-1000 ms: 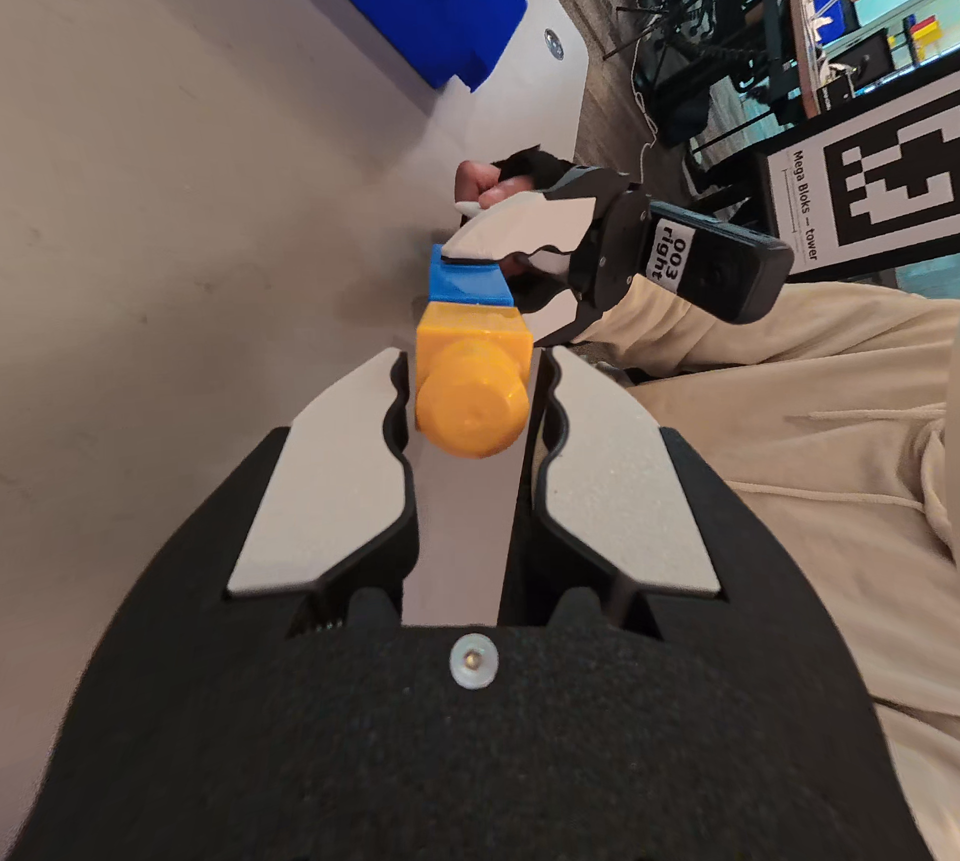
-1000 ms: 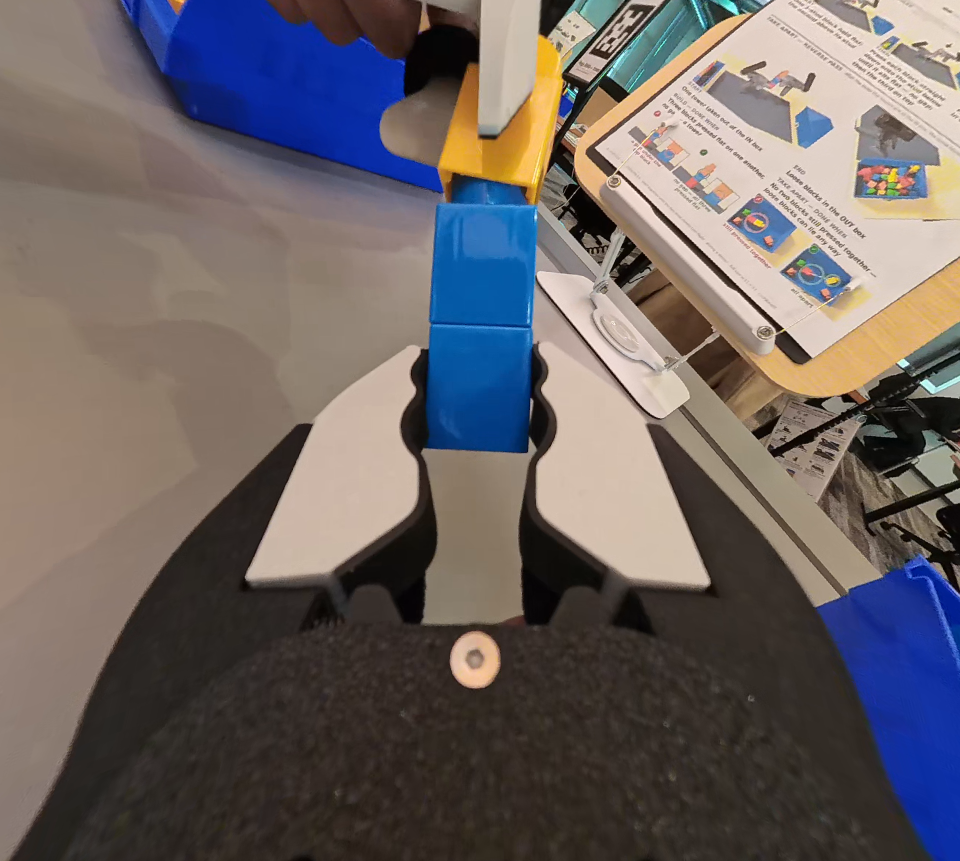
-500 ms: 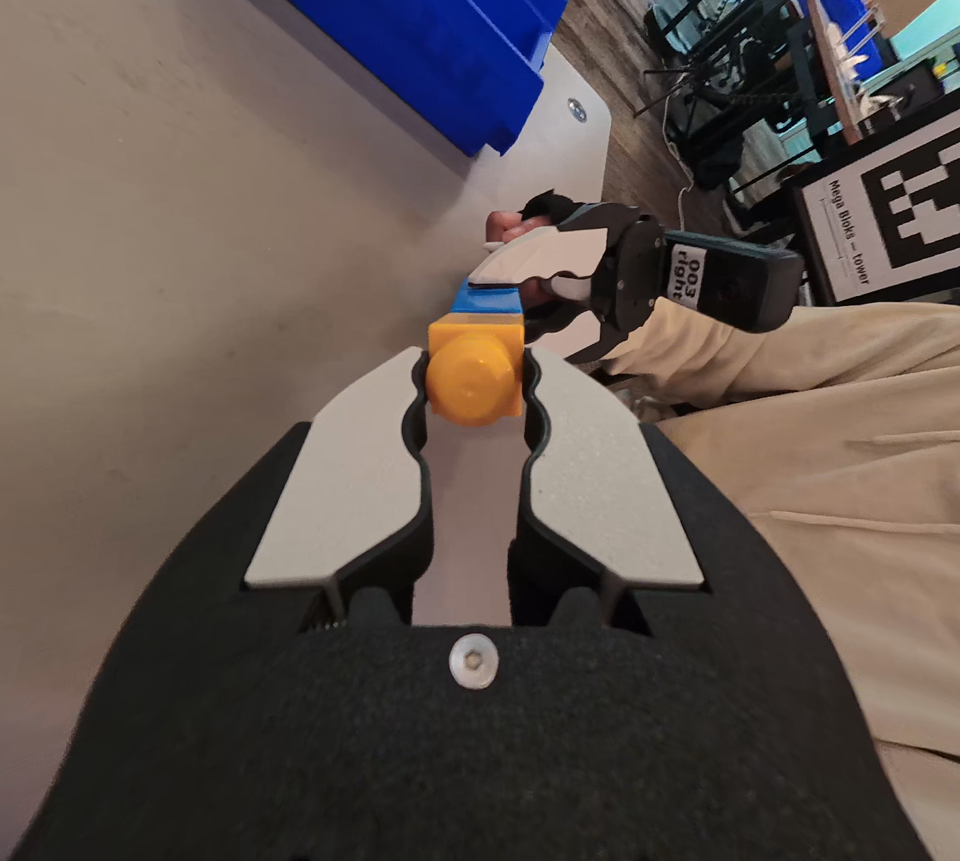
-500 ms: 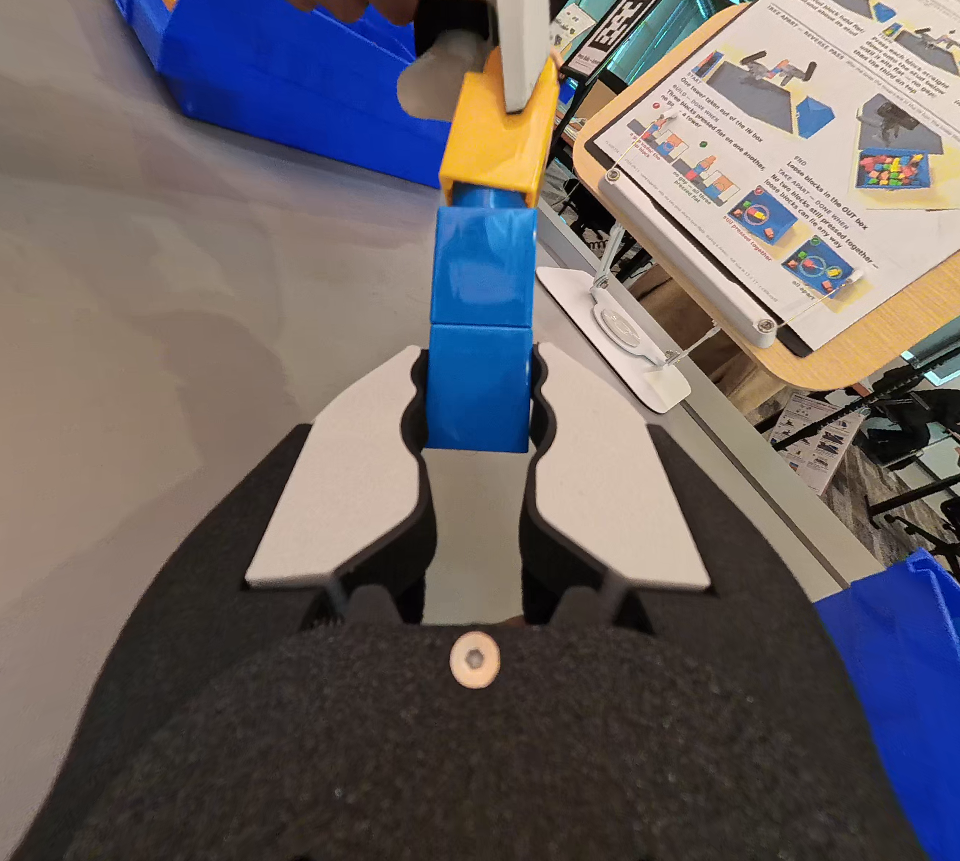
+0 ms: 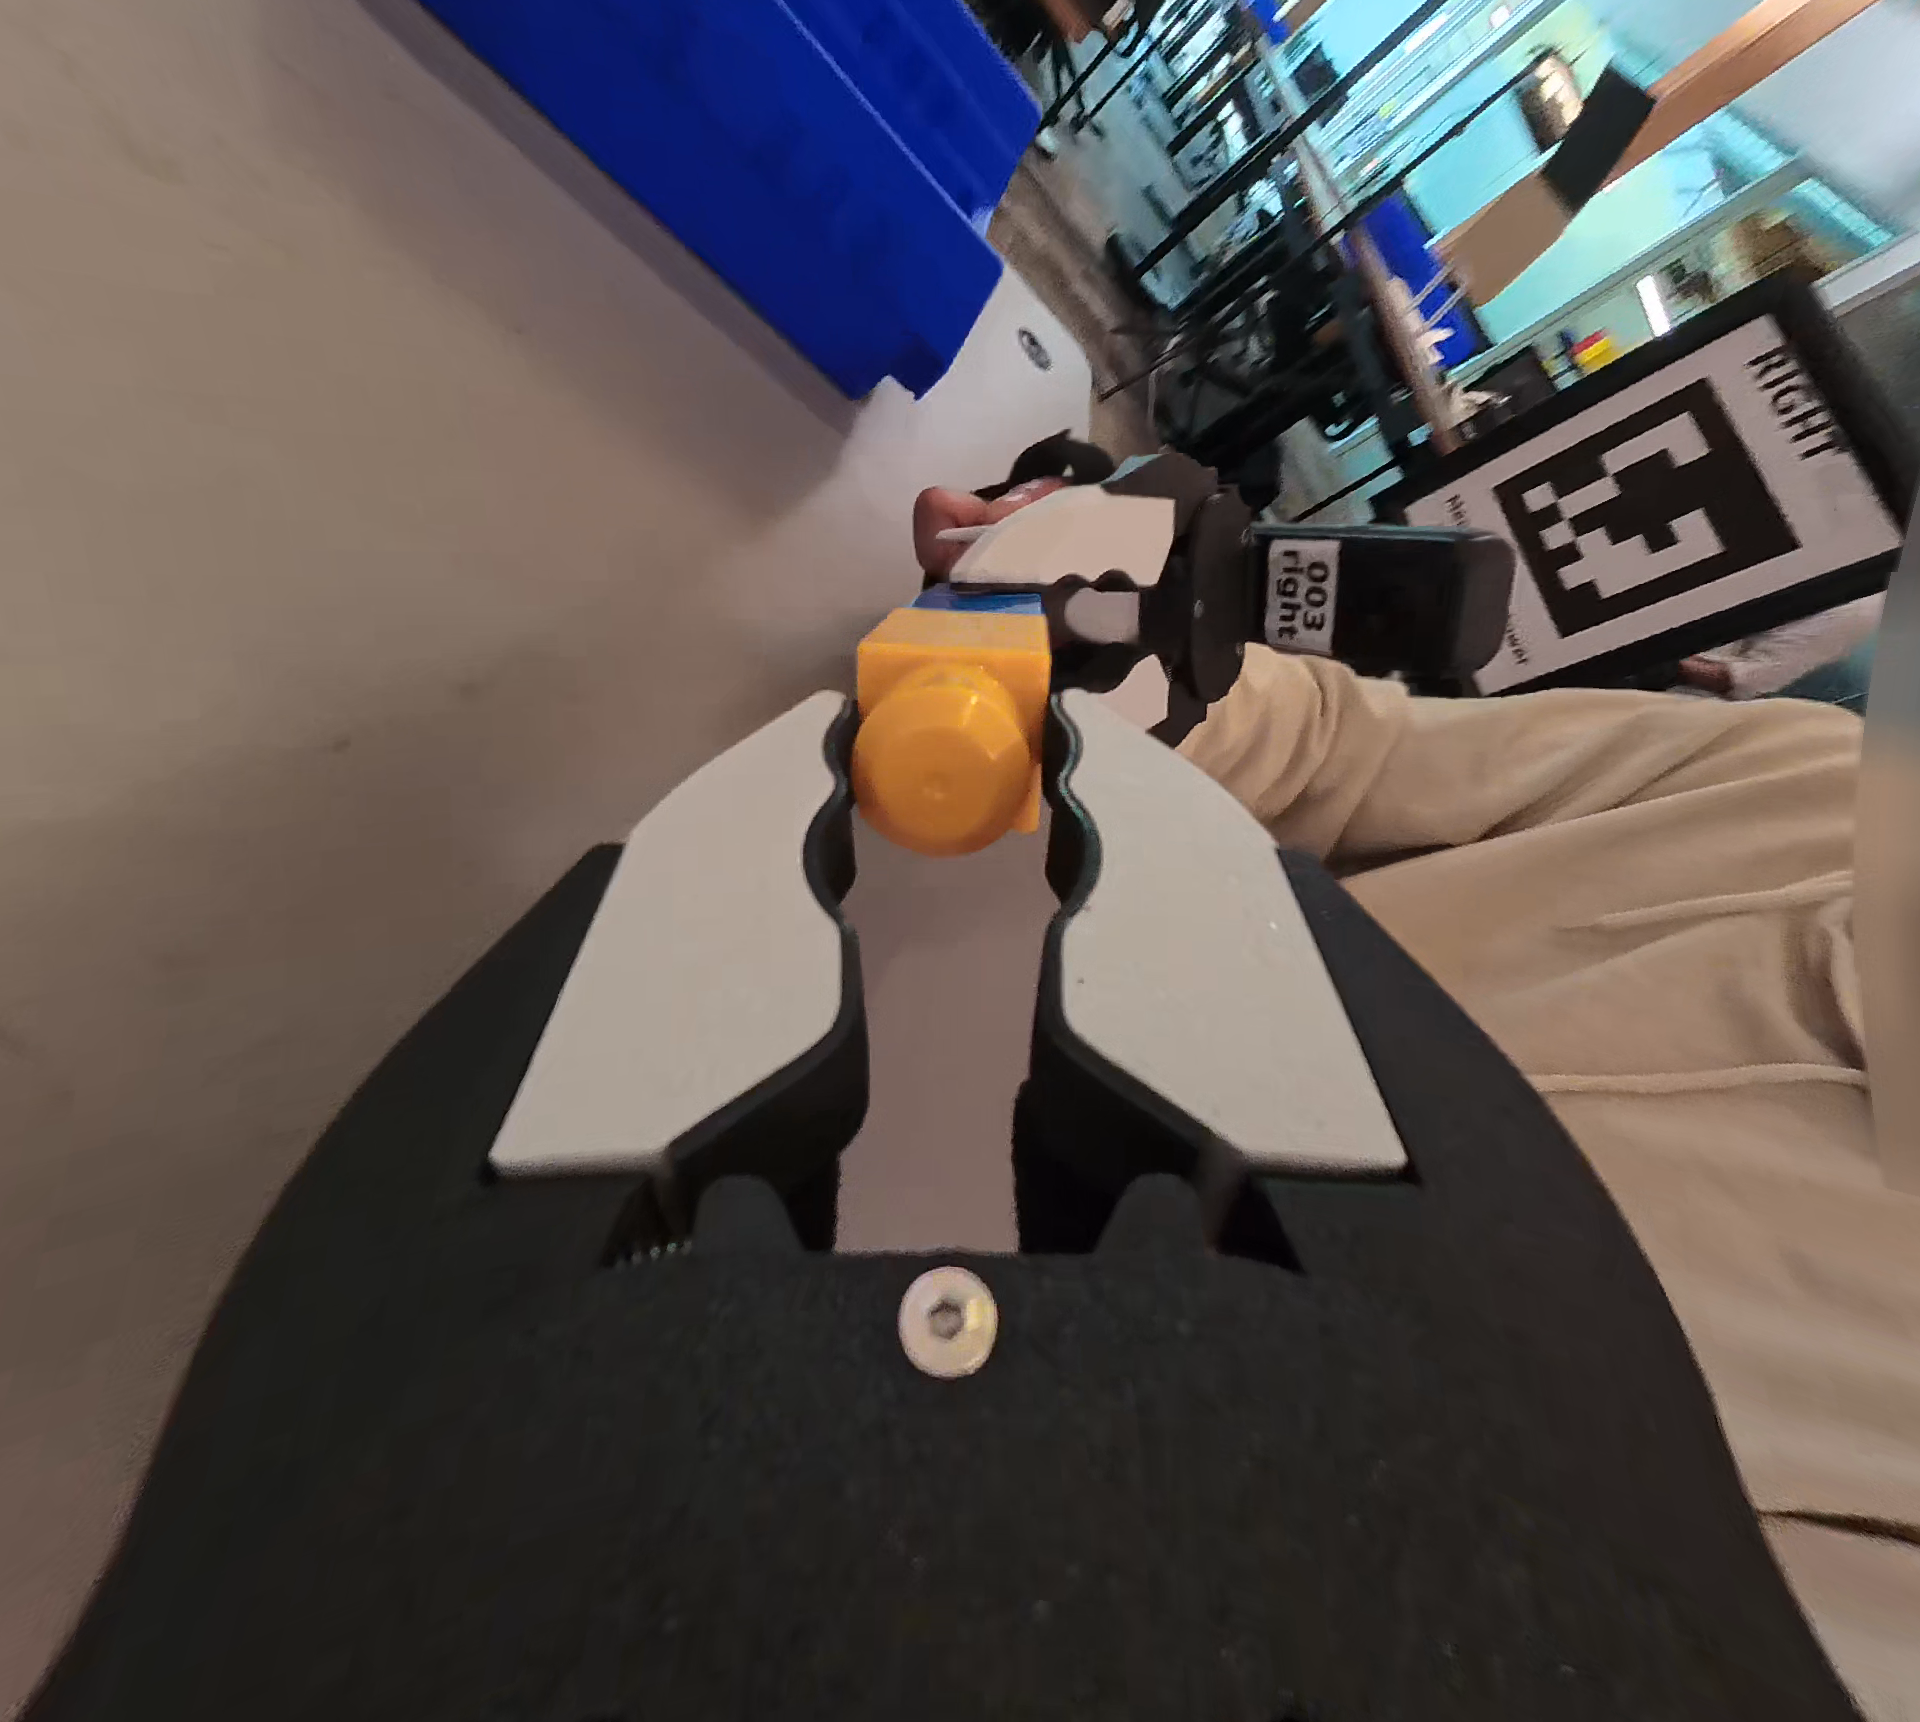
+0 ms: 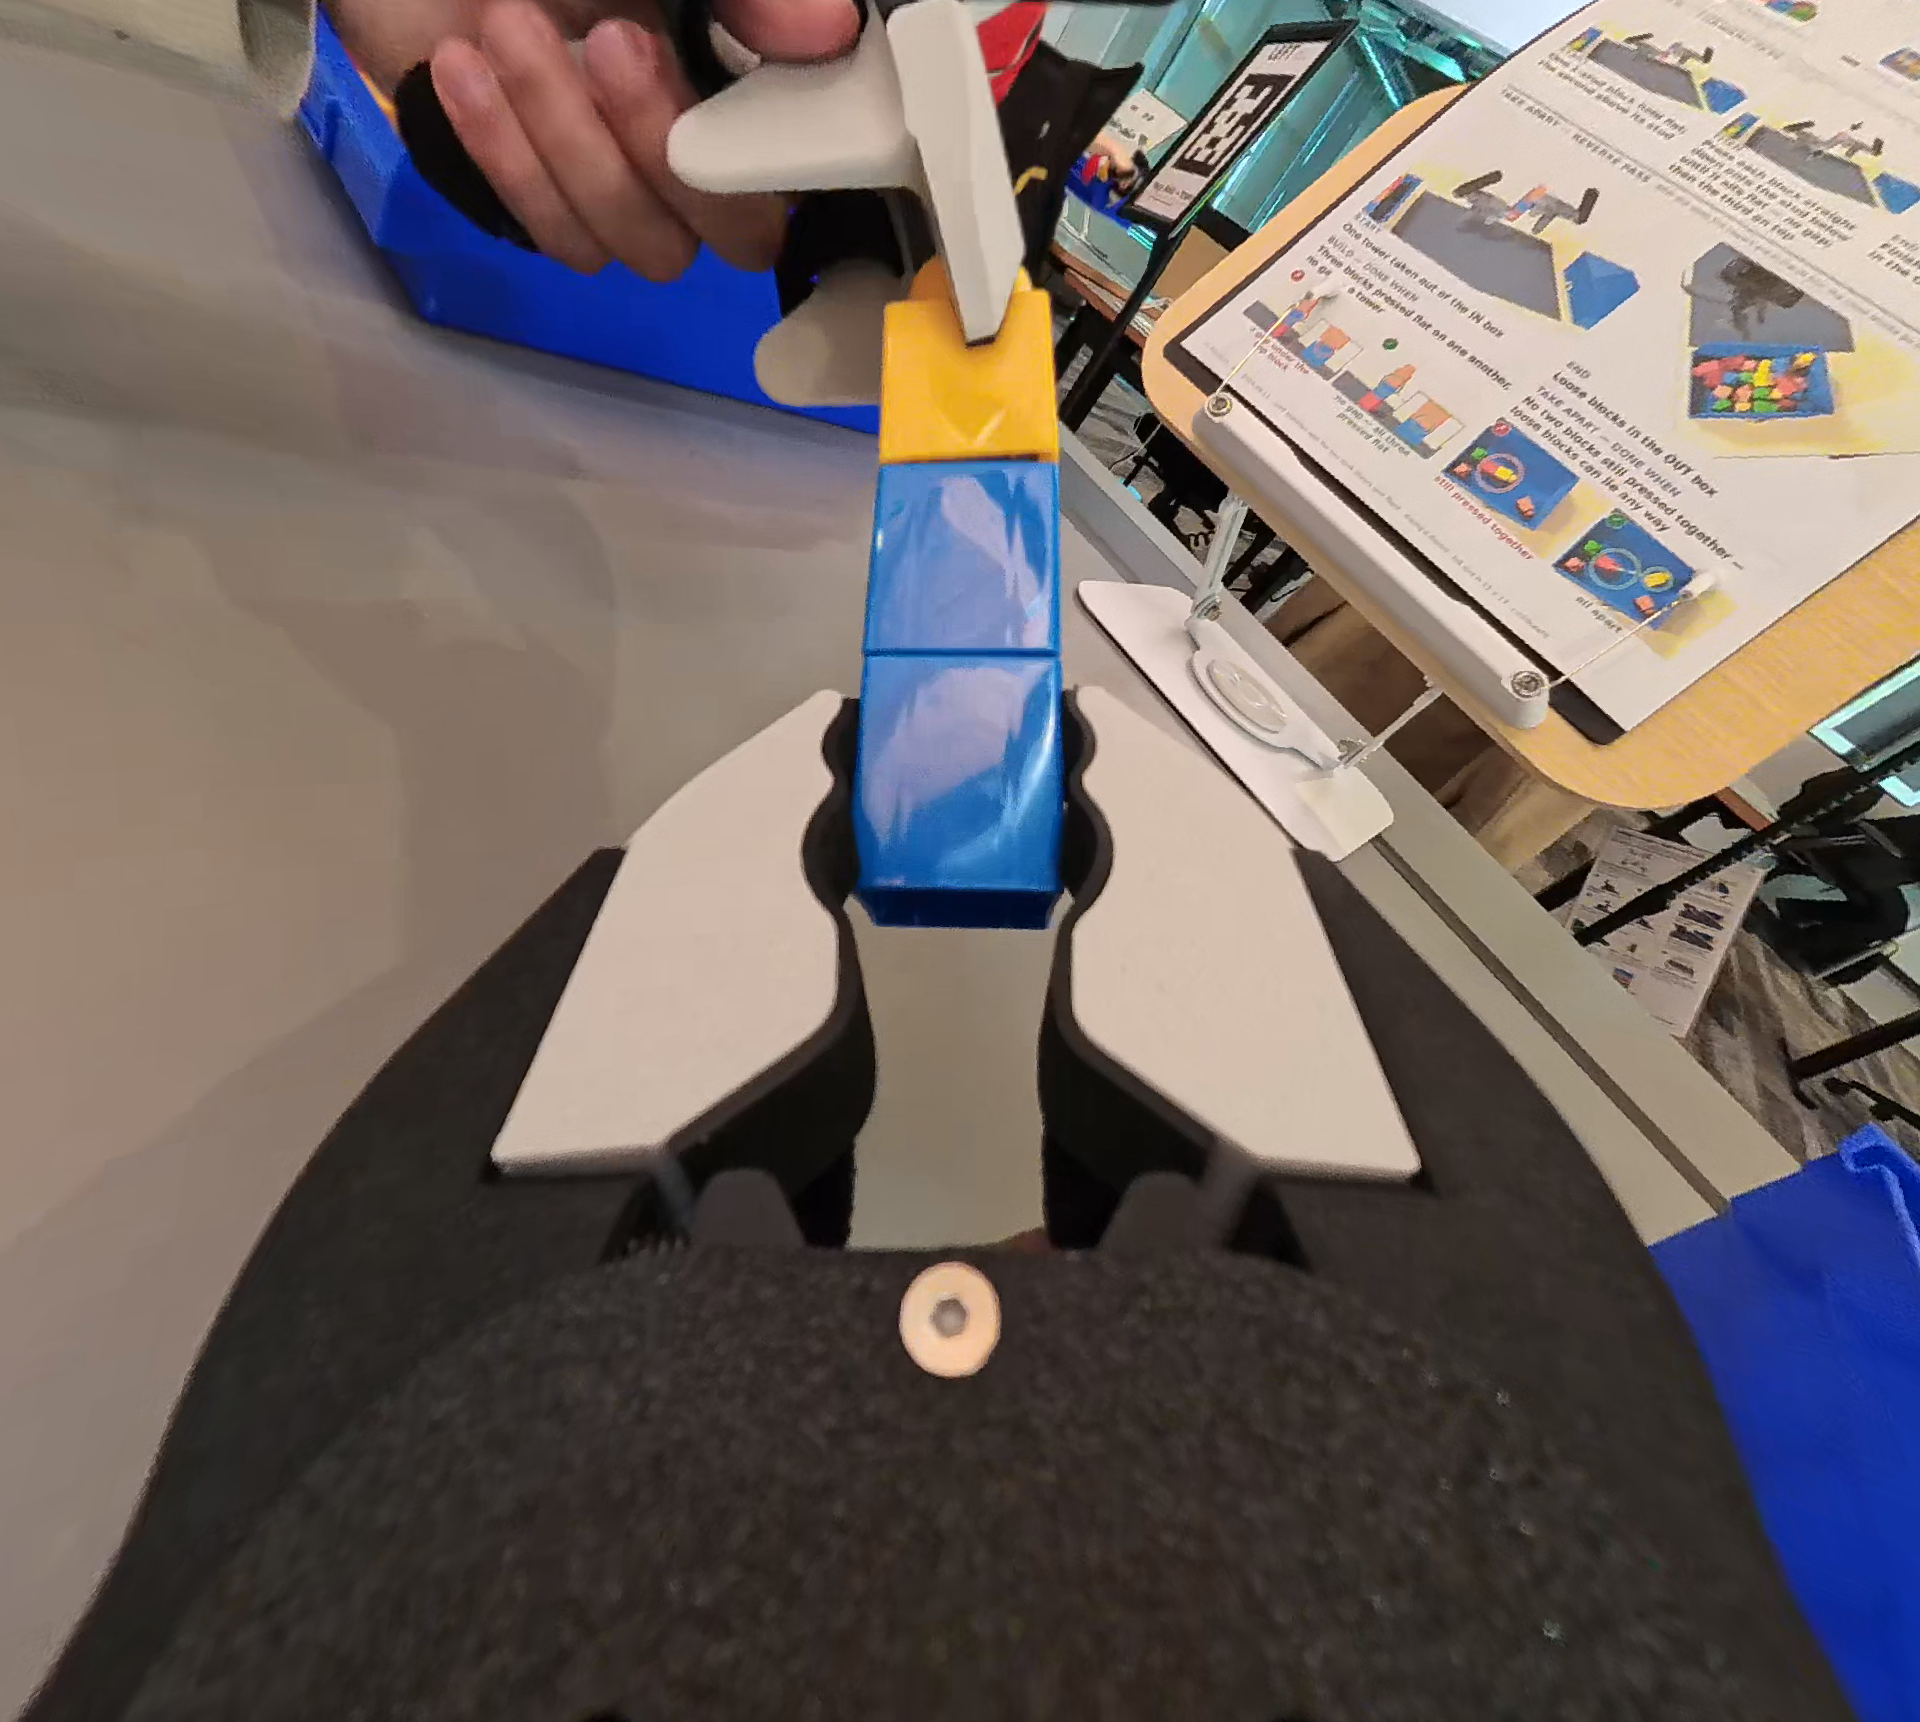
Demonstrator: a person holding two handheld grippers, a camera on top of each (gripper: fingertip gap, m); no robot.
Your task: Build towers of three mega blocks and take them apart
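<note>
A second ago the left gripper [image 5: 948, 742] stood wider around the orange block [image 6: 968, 384]; now its pads pinch it. That block's gap to the blue blocks [image 6: 961, 685] has closed, and the right gripper [image 6: 958, 799] stays clamped on the nearest blue one above the table [image 6: 364, 633].

Bright, even indoor light. Glare patches on blue blocks [image 6: 961, 685]. Soft shadows on table [image 6: 312, 633] left of blocks. Background beyond motion-blurred; wide-angle bending at edges.
</note>
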